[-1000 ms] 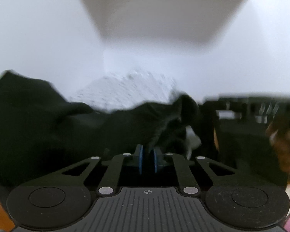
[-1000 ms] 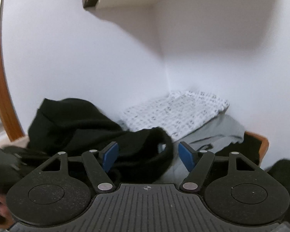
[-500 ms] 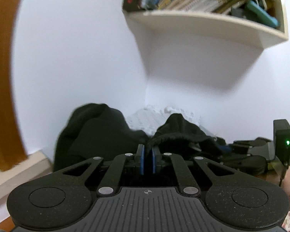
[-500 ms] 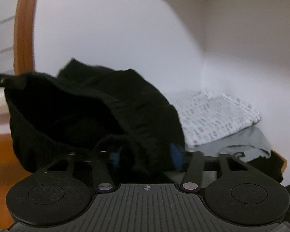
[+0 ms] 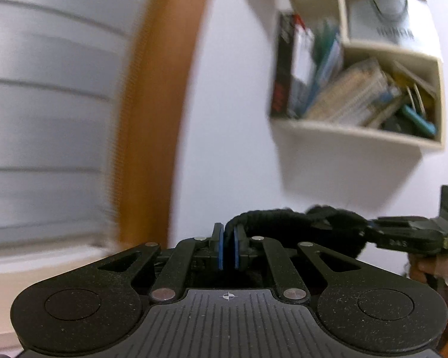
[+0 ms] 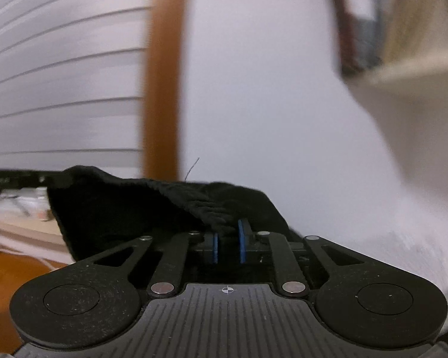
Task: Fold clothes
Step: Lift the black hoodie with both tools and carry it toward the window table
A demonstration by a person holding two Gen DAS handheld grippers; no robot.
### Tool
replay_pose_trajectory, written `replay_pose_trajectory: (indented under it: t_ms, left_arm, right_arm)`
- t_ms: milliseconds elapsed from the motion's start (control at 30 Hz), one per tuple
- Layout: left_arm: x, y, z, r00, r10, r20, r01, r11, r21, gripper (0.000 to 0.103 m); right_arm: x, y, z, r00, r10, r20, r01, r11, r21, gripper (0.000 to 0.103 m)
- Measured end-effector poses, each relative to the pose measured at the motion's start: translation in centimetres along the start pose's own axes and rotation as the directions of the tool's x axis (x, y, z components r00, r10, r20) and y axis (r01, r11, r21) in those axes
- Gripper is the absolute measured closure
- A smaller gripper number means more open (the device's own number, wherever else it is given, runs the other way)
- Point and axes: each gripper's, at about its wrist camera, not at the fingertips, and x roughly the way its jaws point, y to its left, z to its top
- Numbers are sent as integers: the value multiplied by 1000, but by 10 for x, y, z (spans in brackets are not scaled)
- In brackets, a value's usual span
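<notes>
Raised now, black garment (image 5: 286, 222) stretches pinched between both grippers' fingers (image 6: 214, 246).

1. The right gripper (image 6: 227, 240) has its blue pads (image 6: 214, 247) closed on the ribbed edge of a black garment (image 6: 152, 208).
2. The garment spreads to the left.
3. Behind stand a white wall (image 6: 268, 104), a wooden frame (image 6: 164, 74) and a blurred shelf (image 6: 403, 83).
</notes>
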Motion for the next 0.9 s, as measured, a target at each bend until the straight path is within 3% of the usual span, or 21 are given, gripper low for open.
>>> replay_pose_trajectory:
  t_ms: [167, 267, 367, 467, 600, 700, 900]
  left_arm:
    - [-102, 54, 16, 985, 130, 110, -124, 990, -60, 97]
    - [-141, 89, 1, 976, 206, 74, -199, 976, -83, 98]
    - [-181, 125, -14, 960, 279, 36, -274, 956, -103, 98]
    - [-219, 160, -30, 937, 348, -7, -347, 930, -119, 98]
    - [-215, 200, -86, 914, 382, -135, -399, 906, -139, 96]
    - [-213, 222, -119, 904, 387, -181, -415, 896, -159, 97]
    - [-208, 247, -159, 921, 347, -176, -383, 890, -248, 95]
  right_arm:
    - [6, 86, 36, 982, 180, 57, -178, 983, -41, 91]
    - [13, 143, 56, 950, 303, 71, -298, 952, -75, 91]
    - [35, 194, 62, 921, 388, 17, -384, 917, -111, 91]
    - [69, 236, 47, 914, 397, -84, -405, 904, -136, 90]
    - [114, 272, 15, 900, 388, -201, -418, 897, -141, 88]
    - [131, 281, -13, 889, 381, -254, -420, 899, -123, 83]
    - [152, 277, -60, 865, 384, -323, -426, 902, -67, 82]
